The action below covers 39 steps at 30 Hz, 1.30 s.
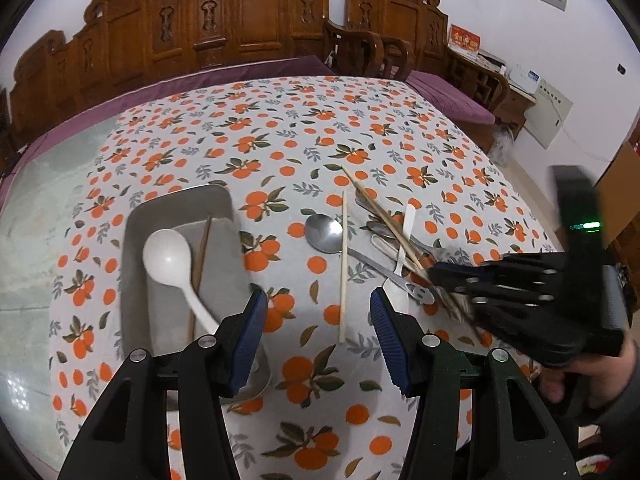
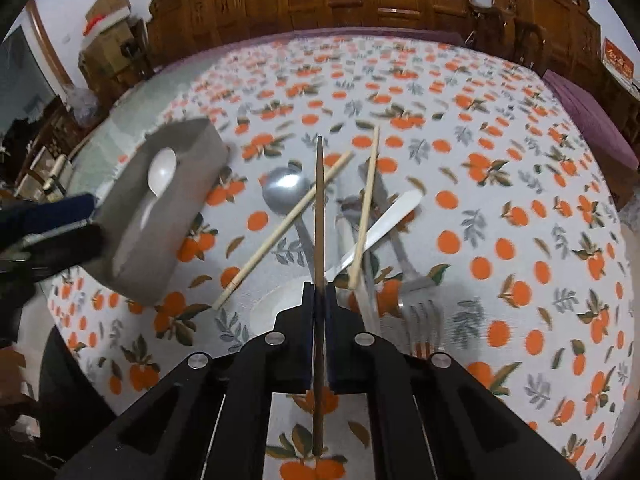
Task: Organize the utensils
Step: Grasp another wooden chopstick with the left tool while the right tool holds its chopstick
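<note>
Right gripper (image 2: 319, 296) clamped on dark brown chopstick (image 2: 319, 216), low centre of frame, above utensil pile (image 2: 360, 216). Left gripper (image 1: 318, 320) spread wide, holding nothing, bottom centre. Grey tray (image 1: 138, 240) centre-left, white spoon (image 1: 168, 258) inside.

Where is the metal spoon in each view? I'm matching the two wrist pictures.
Left wrist: the metal spoon has its bowl at centre, right of the grey tray.
Right wrist: the metal spoon has its bowl left of centre, under a light chopstick.
Shared landmark: the white spoon in the tray.
</note>
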Motion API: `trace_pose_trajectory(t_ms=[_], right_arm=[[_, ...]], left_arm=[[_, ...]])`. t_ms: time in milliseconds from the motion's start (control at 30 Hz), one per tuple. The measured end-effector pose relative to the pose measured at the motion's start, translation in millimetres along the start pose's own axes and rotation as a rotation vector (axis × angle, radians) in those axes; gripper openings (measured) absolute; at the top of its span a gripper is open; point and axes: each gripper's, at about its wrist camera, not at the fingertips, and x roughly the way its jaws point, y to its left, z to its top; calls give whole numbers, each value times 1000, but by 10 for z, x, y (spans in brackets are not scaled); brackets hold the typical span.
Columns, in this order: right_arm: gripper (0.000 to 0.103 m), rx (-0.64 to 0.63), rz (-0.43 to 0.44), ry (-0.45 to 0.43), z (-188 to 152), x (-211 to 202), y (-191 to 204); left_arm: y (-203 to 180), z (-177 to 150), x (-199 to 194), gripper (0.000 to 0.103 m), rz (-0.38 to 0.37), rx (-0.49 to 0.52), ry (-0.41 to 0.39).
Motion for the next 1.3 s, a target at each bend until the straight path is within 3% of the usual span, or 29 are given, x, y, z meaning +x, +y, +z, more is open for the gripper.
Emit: trace_pose_trajectory(t_ms=[433, 600, 967, 1033, 1067, 1300], right_arm=[[6, 11, -11, -30, -119, -263, -360], [6, 19, -4, -26, -155, -237, -432], [6, 38, 0, -18, -201, -218, -499], [6, 36, -1, -20, -202, -225, -496], [6, 36, -2, -21, -202, -233, -490], [6, 26, -3, -43, -166, -320, -376]], left_arm=[[-193, 113, 717, 51, 5, 32, 82], [-218, 164, 960, 38, 17, 51, 120], [-263, 164, 1297, 24, 28, 71, 166], [-256, 164, 1312, 17, 27, 68, 162], [-250, 163, 1319, 5, 22, 67, 162], [-207, 141, 1095, 4, -16, 51, 137]])
